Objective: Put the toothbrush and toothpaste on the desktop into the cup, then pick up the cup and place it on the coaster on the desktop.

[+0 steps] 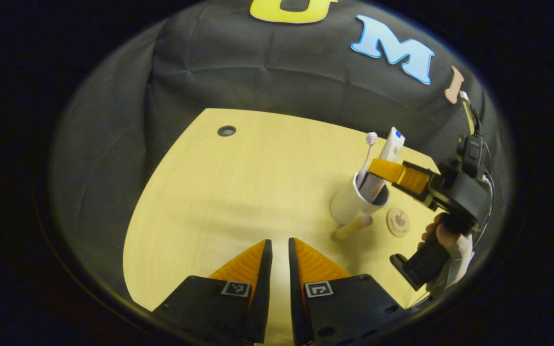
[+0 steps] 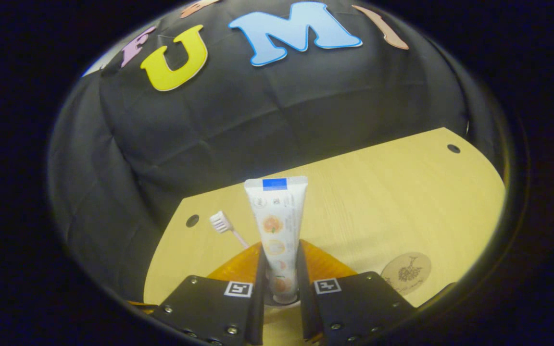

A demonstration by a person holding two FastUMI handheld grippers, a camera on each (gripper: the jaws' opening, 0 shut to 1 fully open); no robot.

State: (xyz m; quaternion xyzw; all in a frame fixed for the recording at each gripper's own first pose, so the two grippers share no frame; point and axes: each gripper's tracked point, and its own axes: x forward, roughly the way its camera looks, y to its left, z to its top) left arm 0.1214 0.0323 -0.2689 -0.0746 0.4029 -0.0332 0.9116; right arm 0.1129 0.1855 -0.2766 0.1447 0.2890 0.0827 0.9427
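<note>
Right gripper (image 2: pixel 279 269) clamps the toothpaste (image 2: pixel 277 226), standing in the cup (image 1: pixel 354 204) beside the toothbrush (image 1: pixel 368 154). Left gripper (image 1: pixel 280 252) hangs nearly closed, empty, over the desk (image 1: pixel 238 192).

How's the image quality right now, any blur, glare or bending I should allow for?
Left gripper view: sharp; the fisheye bows the table edge; the cup casts a soft shadow, no glare. Right gripper view: the toothpaste between the jaws is crisp, the toothbrush head slightly soft, the coaster dim near the edge.
</note>
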